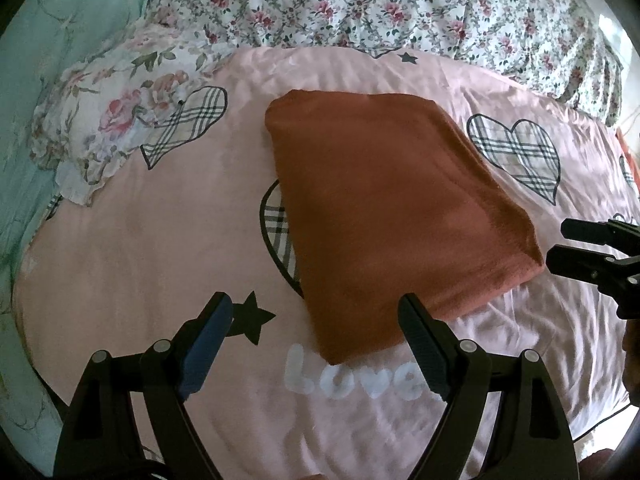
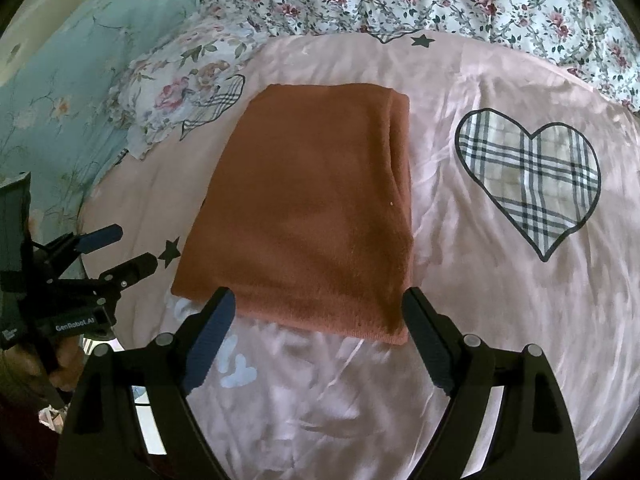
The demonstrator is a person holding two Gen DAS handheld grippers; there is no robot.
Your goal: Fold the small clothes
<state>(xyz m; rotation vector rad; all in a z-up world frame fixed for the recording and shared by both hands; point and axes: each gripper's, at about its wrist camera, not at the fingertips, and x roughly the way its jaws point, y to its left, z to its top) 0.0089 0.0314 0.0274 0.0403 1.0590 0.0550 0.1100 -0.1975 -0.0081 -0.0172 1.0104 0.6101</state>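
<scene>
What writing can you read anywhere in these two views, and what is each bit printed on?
"LOVE" in white letters on the pink bedsheet, just below the folded rust-brown garment; its last letter is partly behind a finger of the left gripper.
"GenRobot.AI" on the body of the left gripper, seen in the right wrist view.
A small white label further left on that gripper: too blurred to read.
No text shows on the garment.
</scene>
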